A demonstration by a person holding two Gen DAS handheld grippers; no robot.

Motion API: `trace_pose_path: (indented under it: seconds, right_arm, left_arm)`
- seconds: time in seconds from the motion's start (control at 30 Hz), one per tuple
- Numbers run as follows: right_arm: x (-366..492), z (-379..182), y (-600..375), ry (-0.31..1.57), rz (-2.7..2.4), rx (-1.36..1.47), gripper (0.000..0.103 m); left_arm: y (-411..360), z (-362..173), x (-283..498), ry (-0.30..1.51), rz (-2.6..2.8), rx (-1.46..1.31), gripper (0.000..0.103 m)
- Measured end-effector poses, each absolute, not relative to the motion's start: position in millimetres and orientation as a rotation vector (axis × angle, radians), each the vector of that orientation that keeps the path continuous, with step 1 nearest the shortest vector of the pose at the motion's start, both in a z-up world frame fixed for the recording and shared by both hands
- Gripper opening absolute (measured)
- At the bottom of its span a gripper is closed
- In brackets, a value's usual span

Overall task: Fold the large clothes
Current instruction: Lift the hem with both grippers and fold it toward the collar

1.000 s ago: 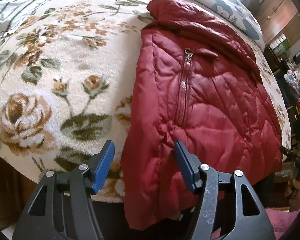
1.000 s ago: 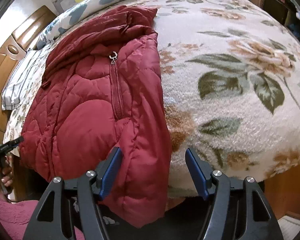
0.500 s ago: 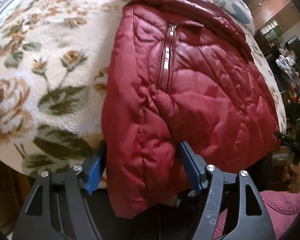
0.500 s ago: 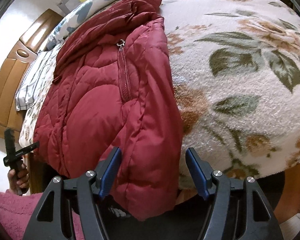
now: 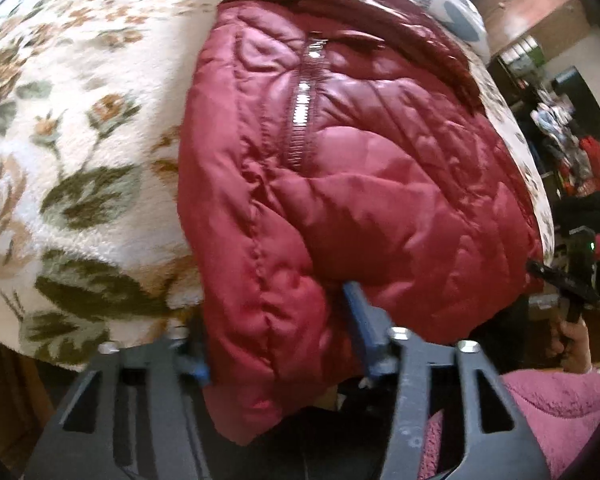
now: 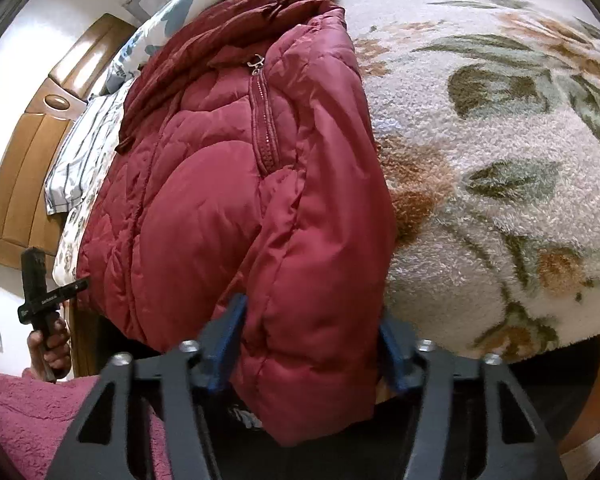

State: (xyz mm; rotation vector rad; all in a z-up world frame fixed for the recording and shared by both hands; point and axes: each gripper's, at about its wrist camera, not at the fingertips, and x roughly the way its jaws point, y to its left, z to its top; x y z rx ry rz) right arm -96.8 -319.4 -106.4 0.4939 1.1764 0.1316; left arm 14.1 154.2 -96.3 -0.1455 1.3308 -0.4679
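Note:
A quilted dark red jacket (image 5: 380, 184) lies zipped on a floral fleece blanket (image 5: 80, 128), its hem hanging over the bed's near edge. My left gripper (image 5: 276, 320) is closing on the hem's left corner; the puffy fabric fills the gap and bulges against both blue pads. In the right wrist view the jacket (image 6: 204, 200) shows its other side. There my right gripper (image 6: 310, 320) is closing on the right hem corner, with fabric squeezed between the pads. Each view shows the other gripper, held in a hand, at the far side of the hem.
The blanket (image 6: 500, 160) spreads wide on both sides of the jacket. A striped pillow (image 6: 80, 160) and a wooden headboard (image 6: 28, 152) lie at the bed's far end. A pink fleece sleeve (image 5: 560, 420) is at the bottom edge. Cluttered shelves (image 5: 560, 120) stand beyond the bed.
Both grippers moved in over the hanging hem and dropped a little. Their jaws went from standing wide beside the fabric to closing on it.

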Motion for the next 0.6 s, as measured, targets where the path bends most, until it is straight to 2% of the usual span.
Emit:
trace_pose_path:
  seconds: [0.07,0.13,0.27,0.6]
  right_arm:
    - [-96,-102,-315,1.17,0.14,0.471,0.038]
    - [-95,-96,-308,1.162,0.147,0.44,0.032]
    - [-94,-90,-304,1.137,0.159,0.42,0.027]
    - [-95,-64,-308,1.021,0.202,0.478,0.025]
  left_arm:
    - [148,-93,14,1.314,-0.476,-0.121,0.026]
    - [147,-89,15,1.301,-0.481,-0.119,0.02]
    - [144,-78,16,1.273,-0.488,-0.115,0.017]
    - [149,-37,18,1.145,-0.522,-0.197,0.014]
